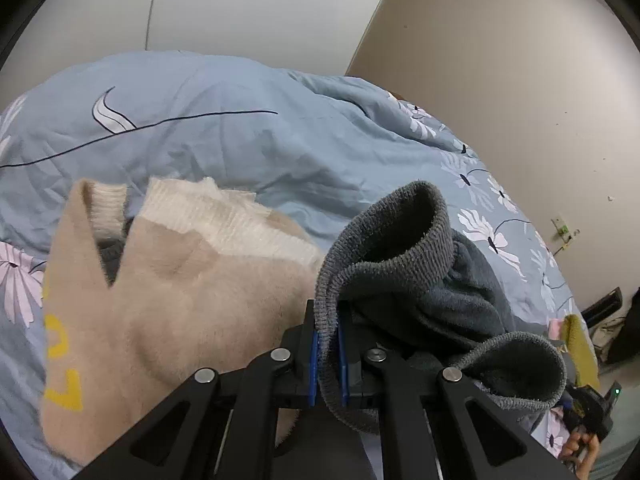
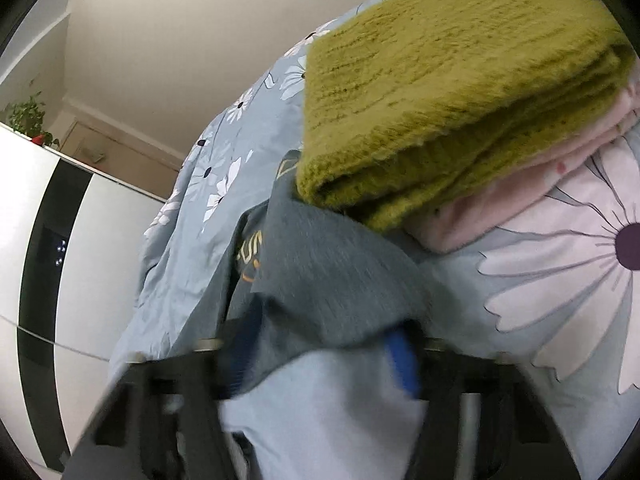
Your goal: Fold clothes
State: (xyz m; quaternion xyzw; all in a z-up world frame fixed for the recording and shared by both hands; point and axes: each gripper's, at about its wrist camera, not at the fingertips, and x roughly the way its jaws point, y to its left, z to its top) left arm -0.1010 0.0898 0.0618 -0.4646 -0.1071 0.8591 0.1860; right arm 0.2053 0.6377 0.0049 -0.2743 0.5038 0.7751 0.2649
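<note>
My left gripper (image 1: 328,320) is shut on the ribbed cuff (image 1: 384,256) of a dark grey sweatshirt, which stands up between the blue pads. The other cuff (image 1: 520,372) droops to the right. In the right wrist view the grey sweatshirt (image 2: 328,280), with orange print, lies across the bed. Its edge runs between the blurred blue pads (image 2: 402,356) of my right gripper (image 2: 320,352), which stand well apart and open. A beige sweater (image 1: 160,300) with yellow letters lies left of the left gripper.
Everything rests on a light blue floral duvet (image 1: 200,140). A folded olive-green sweater (image 2: 440,100) sits on a folded pink garment (image 2: 520,184) just beyond the right gripper. A white cabinet with a black panel (image 2: 40,240) stands at the left, and walls close in behind.
</note>
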